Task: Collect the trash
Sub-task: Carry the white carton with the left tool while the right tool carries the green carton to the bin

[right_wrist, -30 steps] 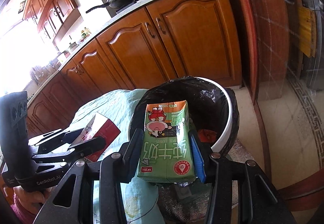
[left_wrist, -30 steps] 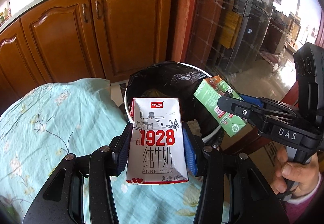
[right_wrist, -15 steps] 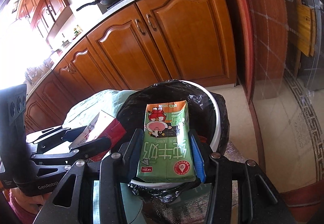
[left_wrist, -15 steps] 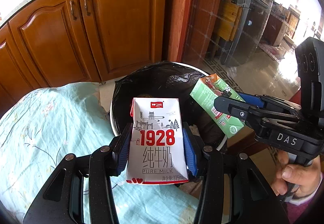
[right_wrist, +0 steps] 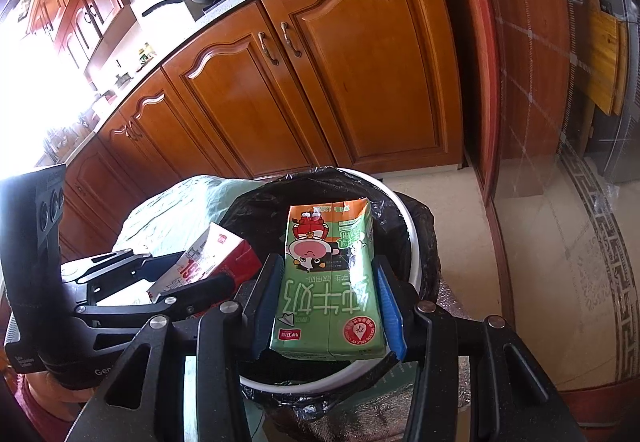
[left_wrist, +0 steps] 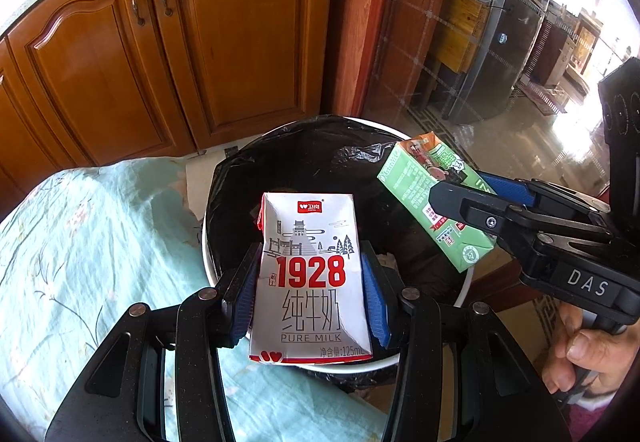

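- Left gripper [left_wrist: 310,282] is clamping a white "1928" pure milk carton [left_wrist: 310,274] between its blue pads, over the black-lined trash bin [left_wrist: 466,282].
- Right gripper [right_wrist: 328,306] is pinching a green milk carton [right_wrist: 328,282], likewise above the bin's open mouth.
- Bin is standing just beside the floral tablecloth [left_wrist: 80,242] edge, near wooden cabinets [left_wrist: 200,42].

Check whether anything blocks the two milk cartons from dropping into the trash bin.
Nothing visible does. The white milk carton in the left gripper and the green milk carton in the right gripper both hang over the open mouth of the trash bin, and its black bag is spread wide, with no lid.
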